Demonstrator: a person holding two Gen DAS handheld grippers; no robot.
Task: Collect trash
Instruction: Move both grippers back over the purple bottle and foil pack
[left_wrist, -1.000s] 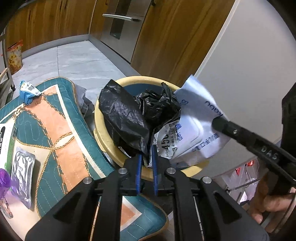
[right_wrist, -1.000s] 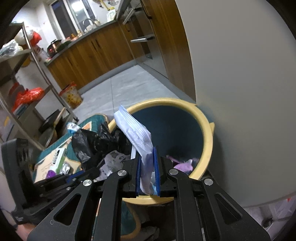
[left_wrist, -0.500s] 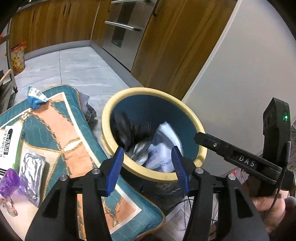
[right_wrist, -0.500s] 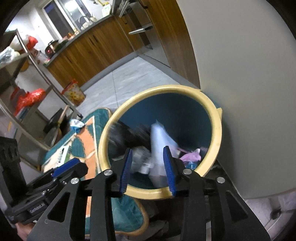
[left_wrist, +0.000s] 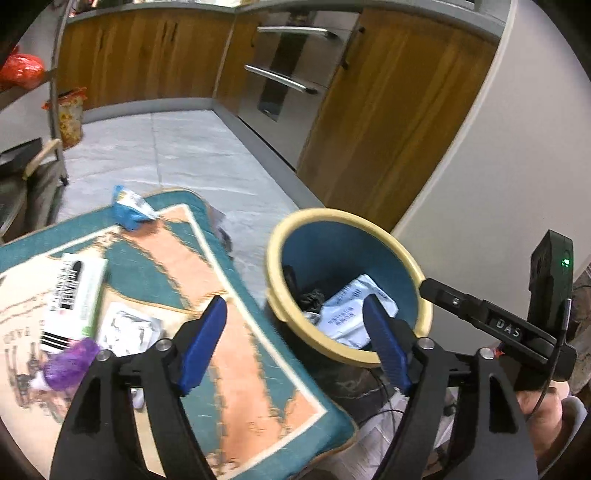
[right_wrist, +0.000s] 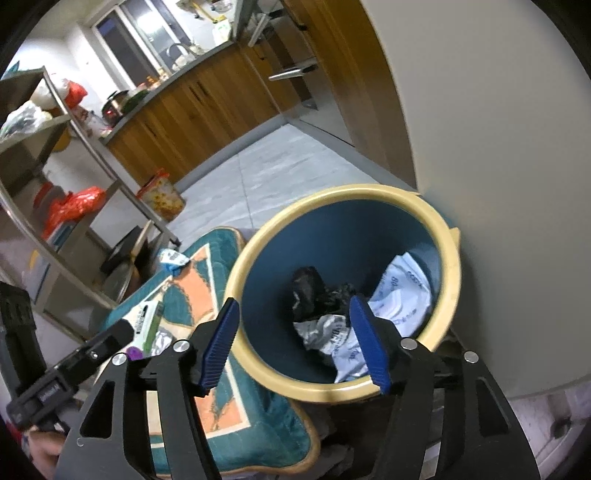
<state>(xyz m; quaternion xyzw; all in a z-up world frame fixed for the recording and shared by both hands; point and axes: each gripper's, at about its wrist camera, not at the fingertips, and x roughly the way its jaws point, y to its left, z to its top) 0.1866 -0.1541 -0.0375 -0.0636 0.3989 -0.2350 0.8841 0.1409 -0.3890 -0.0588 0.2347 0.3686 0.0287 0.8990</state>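
Nearest, the left gripper (left_wrist: 295, 339) is being held with its jaws spread wide and nothing between them, having just been opening; the right gripper (right_wrist: 295, 343) is likewise being held released and empty over the bin's near rim, its jaws also having just been opening. Beyond the blue pads, the trash bin (right_wrist: 448, 258), yellow-rimmed and blue inside, is being seen from above, standing against a pale wall. Inside it, a black plastic bag (right_wrist: 308, 293) and a white printed mailer (right_wrist: 404, 295) are lying at the bottom, with what is possibly a crumpled silvery wrapper (right_wrist: 321, 334) beside them. To the left, a teal and orange mat (left_wrist: 236, 354) is being shown just beside the bin, bearing a white and green box (left_wrist: 75, 295), a foil pack (left_wrist: 127, 326), a purple item (left_wrist: 72, 363) and, farther off, a blue packet (left_wrist: 129, 206). Farthest, wooden cabinets (left_wrist: 384, 122) are lining the tiled floor.
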